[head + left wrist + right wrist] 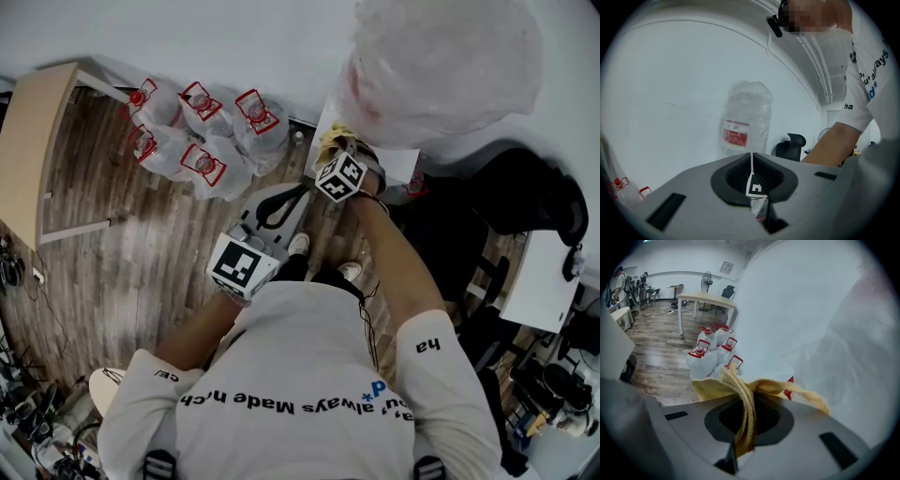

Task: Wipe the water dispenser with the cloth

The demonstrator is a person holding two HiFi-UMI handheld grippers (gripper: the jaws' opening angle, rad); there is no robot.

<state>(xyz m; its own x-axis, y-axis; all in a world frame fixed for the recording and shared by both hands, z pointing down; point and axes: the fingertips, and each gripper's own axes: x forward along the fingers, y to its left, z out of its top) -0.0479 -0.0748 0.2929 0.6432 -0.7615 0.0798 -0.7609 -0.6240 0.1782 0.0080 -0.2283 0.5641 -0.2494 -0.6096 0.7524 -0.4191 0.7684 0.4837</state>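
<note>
The water dispenser (373, 157) stands against the wall, white, with a large plastic-wrapped bottle (441, 66) on top. My right gripper (336, 152) is at the dispenser's top front edge, shut on a yellow cloth (332, 141). In the right gripper view the cloth (757, 387) hangs folded between the jaws of the right gripper (743, 404), close to the white dispenser (787, 329). My left gripper (300, 192) is held lower, left of the dispenser, shut on nothing. The left gripper view has this gripper (751, 161) pointing up at the wrapped bottle (747, 122).
Several spare water bottles (202, 131) with red caps stand on the wood floor left of the dispenser, also in the right gripper view (712, 355). A wooden table (37, 141) is at far left. A black office chair (525, 197) and a white desk (544, 281) are at right.
</note>
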